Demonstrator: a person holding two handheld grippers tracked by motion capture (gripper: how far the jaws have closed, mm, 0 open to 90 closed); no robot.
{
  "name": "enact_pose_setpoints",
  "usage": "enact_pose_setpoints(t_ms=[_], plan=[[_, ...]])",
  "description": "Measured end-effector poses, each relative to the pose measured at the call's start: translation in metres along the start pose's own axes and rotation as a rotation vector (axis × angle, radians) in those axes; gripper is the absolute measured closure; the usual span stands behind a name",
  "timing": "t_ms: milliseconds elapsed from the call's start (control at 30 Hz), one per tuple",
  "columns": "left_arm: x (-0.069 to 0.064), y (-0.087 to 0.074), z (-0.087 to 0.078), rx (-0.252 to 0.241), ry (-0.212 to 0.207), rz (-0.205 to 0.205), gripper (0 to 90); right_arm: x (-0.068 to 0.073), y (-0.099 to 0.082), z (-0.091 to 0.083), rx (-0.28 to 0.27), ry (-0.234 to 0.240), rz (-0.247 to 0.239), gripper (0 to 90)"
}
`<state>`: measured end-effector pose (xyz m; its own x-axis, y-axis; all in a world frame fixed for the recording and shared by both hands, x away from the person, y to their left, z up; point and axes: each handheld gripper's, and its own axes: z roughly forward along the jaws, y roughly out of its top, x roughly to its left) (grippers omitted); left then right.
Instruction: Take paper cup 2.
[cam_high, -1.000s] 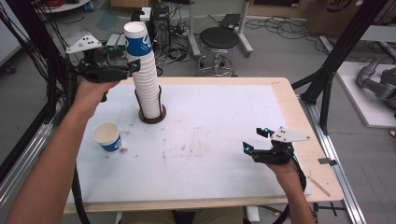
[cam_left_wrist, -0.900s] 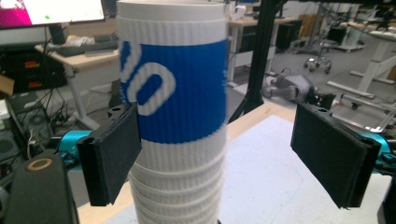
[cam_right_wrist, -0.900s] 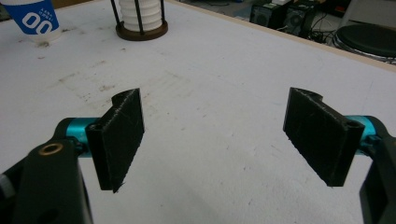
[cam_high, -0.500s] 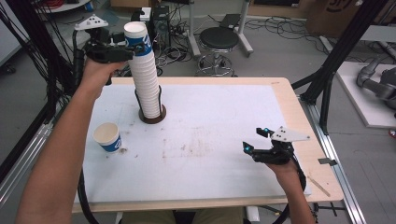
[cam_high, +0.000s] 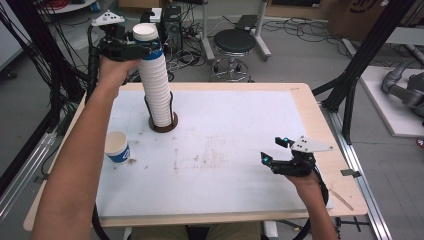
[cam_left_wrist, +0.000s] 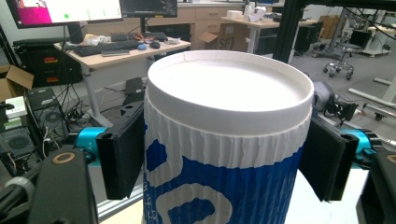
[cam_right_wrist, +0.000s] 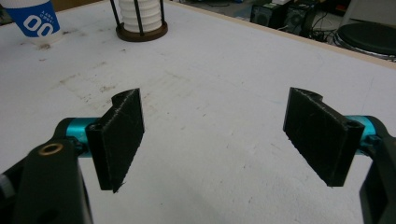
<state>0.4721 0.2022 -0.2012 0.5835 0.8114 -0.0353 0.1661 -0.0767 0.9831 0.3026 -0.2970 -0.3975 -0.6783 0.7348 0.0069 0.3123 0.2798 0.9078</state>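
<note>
While it sits upside down at the very top of the tall white stack of paper cups (cam_high: 156, 90), the white-and-blue ribbed paper cup (cam_left_wrist: 224, 154) is clamped by the left gripper (cam_high: 131, 50), whose jaws have just been closing and now press both its sides. That stack rises from a round dark wooden holder (cam_high: 163, 125) on the white table (cam_high: 230, 140). Nearer the person's left forearm stands a lone blue-banded paper cup (cam_high: 117, 147). Well apart, the right gripper (cam_high: 274, 151) hovers with jaws spread, nothing between them.

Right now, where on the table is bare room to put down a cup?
The table is bare across its middle and far right, between the cup stack and the right tongs. It is crowded at the left: the stack's holder and a single cup.
</note>
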Motion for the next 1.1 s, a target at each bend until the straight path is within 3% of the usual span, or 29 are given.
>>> enact_pose_setpoints(t_ms=[433, 1100], plan=[[0.001, 0.004, -0.001, -0.011, -0.014, 0.0, 25.9, 0.001, 0.0, 0.001, 0.007, 0.004, 0.004, 21.0], [-0.005, 0.04, -0.022, -0.105, -0.01, 0.021, 26.7, 0.002, 0.001, 0.001, 0.0, 0.008, 0.0, 21.0]])
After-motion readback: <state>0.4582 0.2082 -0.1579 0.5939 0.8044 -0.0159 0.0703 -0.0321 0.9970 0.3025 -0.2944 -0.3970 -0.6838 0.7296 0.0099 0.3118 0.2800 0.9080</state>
